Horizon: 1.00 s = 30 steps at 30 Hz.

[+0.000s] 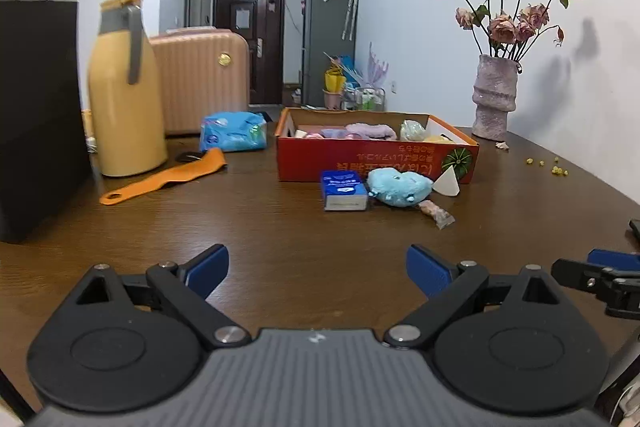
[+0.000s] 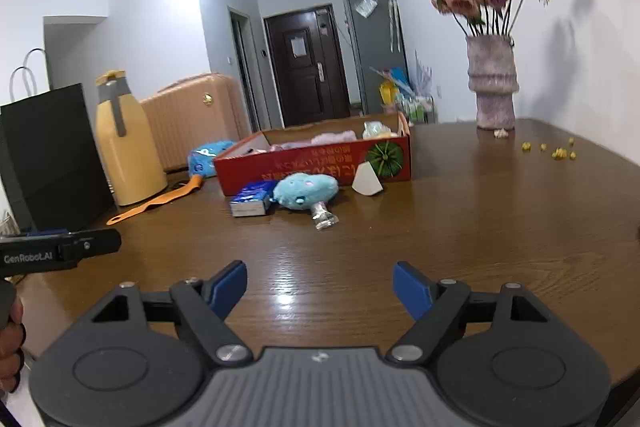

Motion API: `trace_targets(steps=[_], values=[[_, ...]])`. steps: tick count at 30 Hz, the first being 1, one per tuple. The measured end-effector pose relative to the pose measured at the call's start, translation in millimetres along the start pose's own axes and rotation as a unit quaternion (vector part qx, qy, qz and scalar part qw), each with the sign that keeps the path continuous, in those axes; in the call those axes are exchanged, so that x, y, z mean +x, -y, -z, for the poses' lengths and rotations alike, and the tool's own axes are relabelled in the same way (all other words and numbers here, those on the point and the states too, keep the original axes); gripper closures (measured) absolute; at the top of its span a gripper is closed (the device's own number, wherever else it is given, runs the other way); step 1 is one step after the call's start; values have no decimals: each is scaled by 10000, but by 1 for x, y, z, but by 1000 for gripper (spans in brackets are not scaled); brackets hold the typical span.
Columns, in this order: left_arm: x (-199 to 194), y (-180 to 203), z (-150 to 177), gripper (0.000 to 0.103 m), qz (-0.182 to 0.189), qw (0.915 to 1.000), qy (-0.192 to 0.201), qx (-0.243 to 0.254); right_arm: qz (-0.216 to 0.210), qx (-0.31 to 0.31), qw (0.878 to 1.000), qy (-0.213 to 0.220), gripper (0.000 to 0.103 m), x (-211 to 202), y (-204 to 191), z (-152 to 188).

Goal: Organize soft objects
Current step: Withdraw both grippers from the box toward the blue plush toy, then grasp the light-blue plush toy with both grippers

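Observation:
A red cardboard box [image 1: 376, 161] [image 2: 316, 163] sits mid-table with pink and purple soft items inside. Against its near side lie a blue tissue pack [image 1: 344, 189] [image 2: 252, 201], a light blue plush toy [image 1: 398, 187] [image 2: 306, 190], a white wedge sponge [image 1: 447, 183] [image 2: 367, 179] and a small clear wrapped item [image 1: 436, 213] [image 2: 323, 217]. My left gripper [image 1: 317, 269] hovers low over bare wood well short of them, its jaws wide apart and empty. My right gripper [image 2: 319, 287] is likewise open and empty, pointing at the plush from a distance.
A yellow thermos jug [image 1: 124, 91] [image 2: 126, 143], a black paper bag [image 1: 38, 115] [image 2: 52, 155], an orange strap [image 1: 168, 177] [image 2: 160, 201] and a blue wipes pack [image 1: 234, 131] stand at the left. A vase of dried roses [image 1: 495, 99] [image 2: 491, 83] stands far right, with yellow crumbs [image 2: 556, 149] nearby.

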State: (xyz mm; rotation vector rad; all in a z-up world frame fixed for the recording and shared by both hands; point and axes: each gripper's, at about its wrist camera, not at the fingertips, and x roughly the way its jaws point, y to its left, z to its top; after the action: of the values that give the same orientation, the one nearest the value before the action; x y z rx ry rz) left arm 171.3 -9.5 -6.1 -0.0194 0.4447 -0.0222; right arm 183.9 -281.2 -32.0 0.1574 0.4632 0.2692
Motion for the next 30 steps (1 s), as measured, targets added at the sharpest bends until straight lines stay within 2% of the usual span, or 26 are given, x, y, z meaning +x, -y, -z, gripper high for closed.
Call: trace_targets(steps=[4, 8, 13, 18, 21, 24, 27, 29, 30], values=[[36, -1, -17, 6, 329, 9993, -85, -178, -4, -42, 10000, -81, 24, 29, 6, -18], [80, 0, -34, 7, 464, 9983, -244, -267, -14, -151, 9998, -144, 28, 63, 11, -37], [127, 6, -57, 13, 703, 9967, -256, -315, -216, 63, 9993, -300, 31, 124, 24, -64], [174, 3, -73, 17, 745, 9949, -456, -508, -443, 720, 9938, -716, 35, 200, 43, -83], [193, -4, -77, 18, 734, 9940, -552, -599, -353, 684, 9937, -812, 35, 238, 42, -87], [205, -9, -78, 18, 678, 9939, -598, -636, -597, 1055, 9891, -839, 38, 260, 47, -94], [212, -13, -75, 18, 750, 9927, -647, -688, -845, 1381, 9818, -989, 54, 275, 51, -94], [215, -13, -72, 18, 730, 9924, -681, -720, -1046, 1559, 9771, -1006, 68, 278, 52, -91], [214, -13, -71, 18, 747, 9920, -696, -740, -1057, 1555, 9770, -1001, 70, 277, 50, -91]])
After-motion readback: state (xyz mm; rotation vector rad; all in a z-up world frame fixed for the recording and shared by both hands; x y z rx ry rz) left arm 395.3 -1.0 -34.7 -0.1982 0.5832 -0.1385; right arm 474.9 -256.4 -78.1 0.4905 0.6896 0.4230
